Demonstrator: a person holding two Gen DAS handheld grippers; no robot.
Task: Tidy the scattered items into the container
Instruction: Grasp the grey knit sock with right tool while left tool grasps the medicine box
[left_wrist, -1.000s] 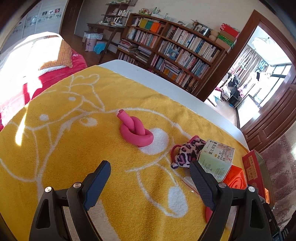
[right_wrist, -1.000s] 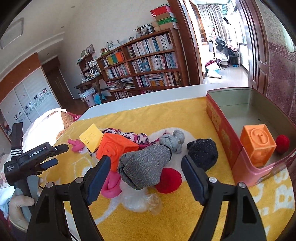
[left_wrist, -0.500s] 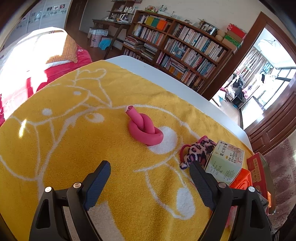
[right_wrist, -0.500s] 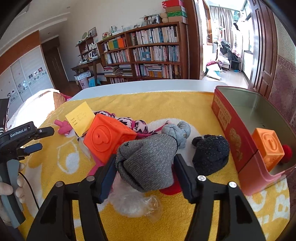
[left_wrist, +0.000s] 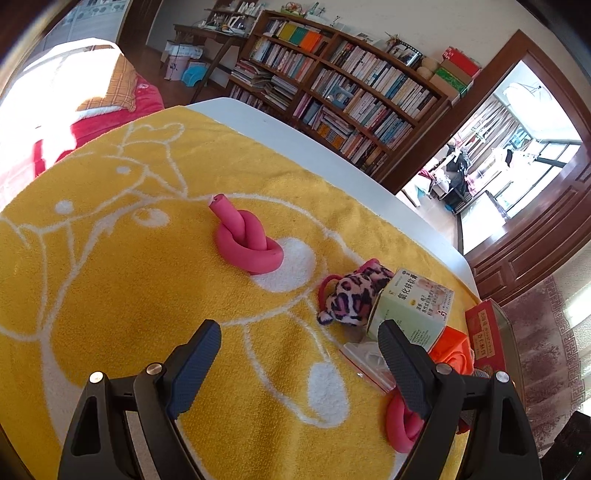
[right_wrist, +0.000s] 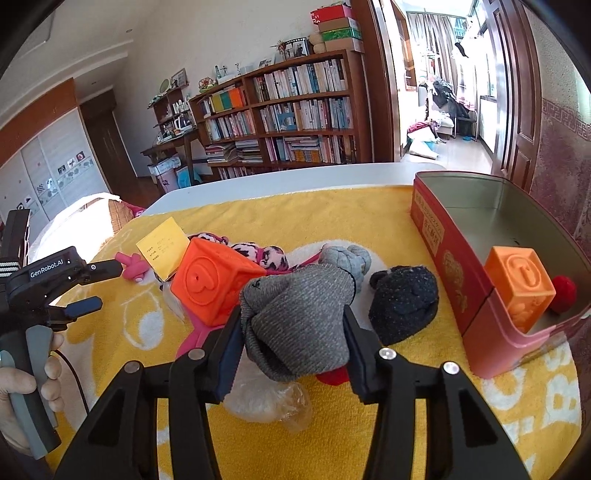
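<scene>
My right gripper (right_wrist: 291, 332) is shut on a grey sock roll (right_wrist: 295, 317) in the pile on the yellow towel. Beside it lie an orange cube (right_wrist: 210, 280), a black sock ball (right_wrist: 404, 302) and a small grey knot (right_wrist: 347, 258). The red tin (right_wrist: 450, 258) stands at the right with an orange cube (right_wrist: 517, 284) and a red ball (right_wrist: 563, 293) inside. My left gripper (left_wrist: 299, 358) is open and empty above the towel, short of a pink knotted tube (left_wrist: 247, 243), a leopard plush (left_wrist: 351, 295) and a medicine box (left_wrist: 410, 314).
A clear plastic bag (right_wrist: 269, 402) and a red item (right_wrist: 332, 376) lie under the grey sock. A second pink tube (left_wrist: 400, 421) lies by my left gripper's right finger. The left gripper shows in the right wrist view (right_wrist: 74, 288). A bookshelf stands beyond the white table.
My right gripper moved forward and closed its fingers on the grey sock roll. My left gripper drifted slightly, staying open.
</scene>
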